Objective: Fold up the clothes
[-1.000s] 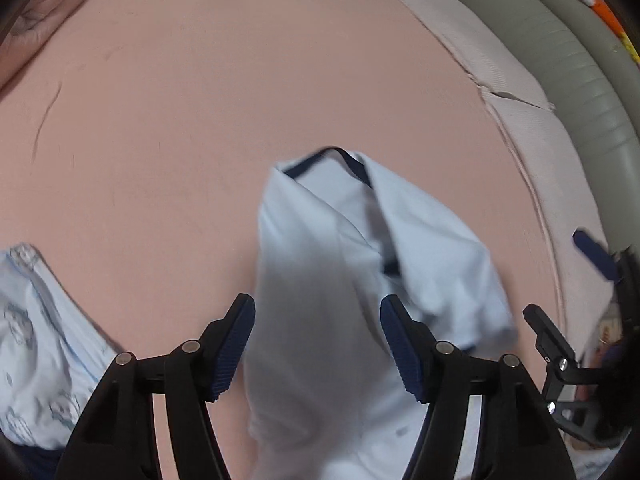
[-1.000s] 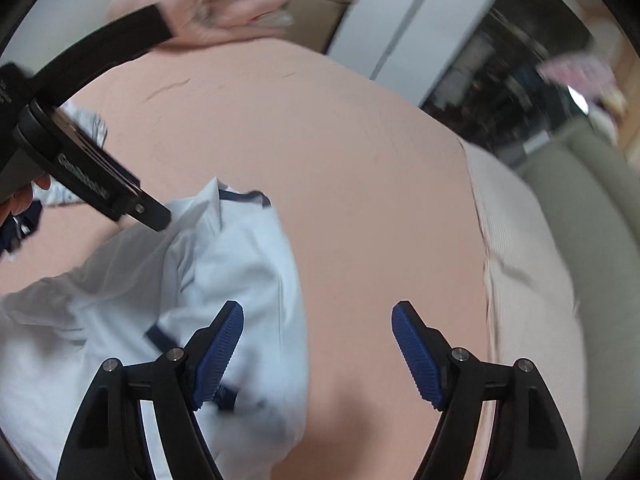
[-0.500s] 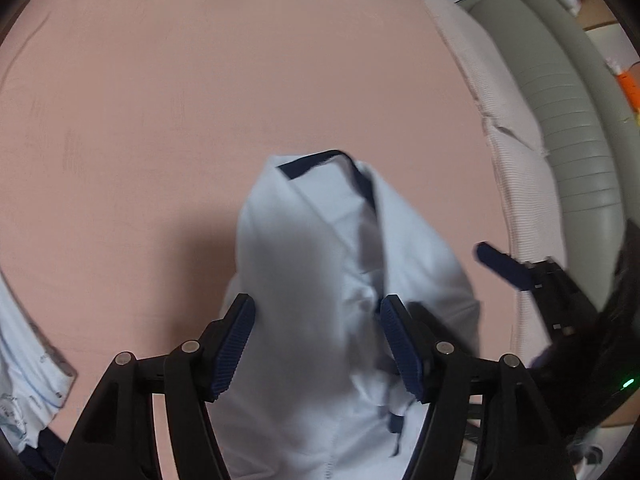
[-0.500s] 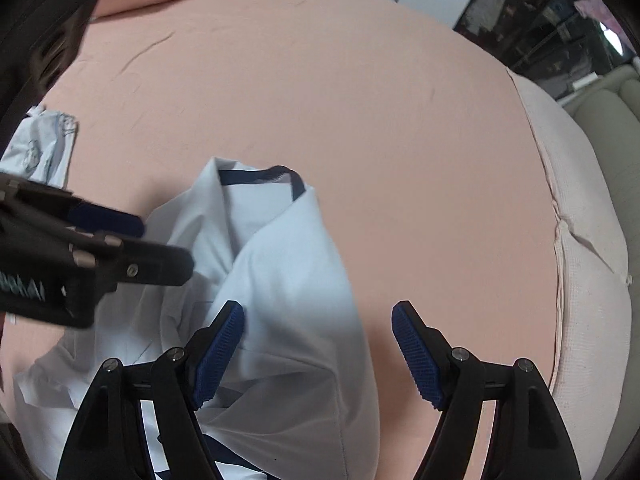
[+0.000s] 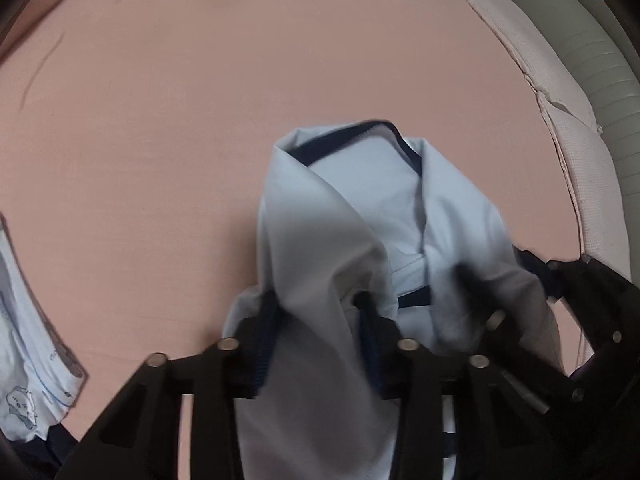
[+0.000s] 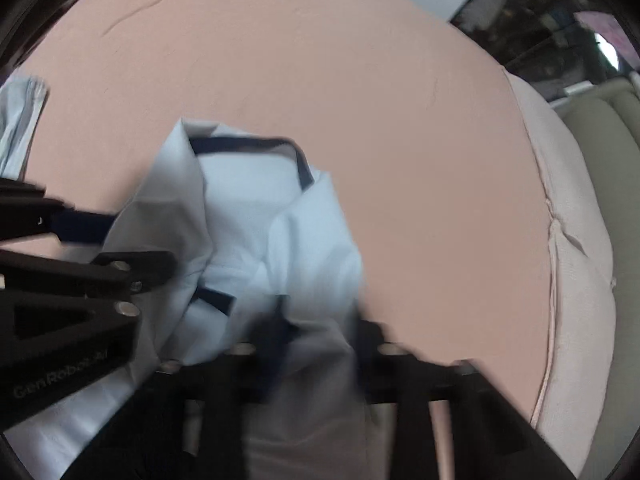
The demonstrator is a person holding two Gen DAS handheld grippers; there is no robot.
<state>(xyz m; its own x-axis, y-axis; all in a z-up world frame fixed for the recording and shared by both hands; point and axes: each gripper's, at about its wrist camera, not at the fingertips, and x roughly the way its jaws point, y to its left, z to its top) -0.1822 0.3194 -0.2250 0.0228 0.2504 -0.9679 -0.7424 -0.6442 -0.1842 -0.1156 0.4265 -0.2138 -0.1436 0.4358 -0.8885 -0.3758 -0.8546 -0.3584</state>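
Note:
A light blue shirt [image 5: 340, 240] with navy trim lies bunched on the pink bed sheet [image 5: 200, 100]. In the left wrist view my left gripper [image 5: 316, 344] points steeply down, and its jaws are closing with a raised fold of the shirt pinched between the pads. My right gripper [image 6: 320, 340] is blurred; its jaws are also closing, with the near right part of the shirt [image 6: 256, 208] between them. The two grippers sit close side by side on the cloth. The fabric hides both sets of fingertips.
A pale patterned garment [image 5: 32, 340] lies at the left edge of the sheet. The beige mattress border [image 5: 560, 140] and a grey-green padded cushion [image 5: 580, 60] run along the right. Dark cluttered furniture [image 6: 540, 20] stands beyond the bed.
Both grippers have come down onto the shirt and gone from wide open to closed on its cloth. The shirt is more bunched up between them.

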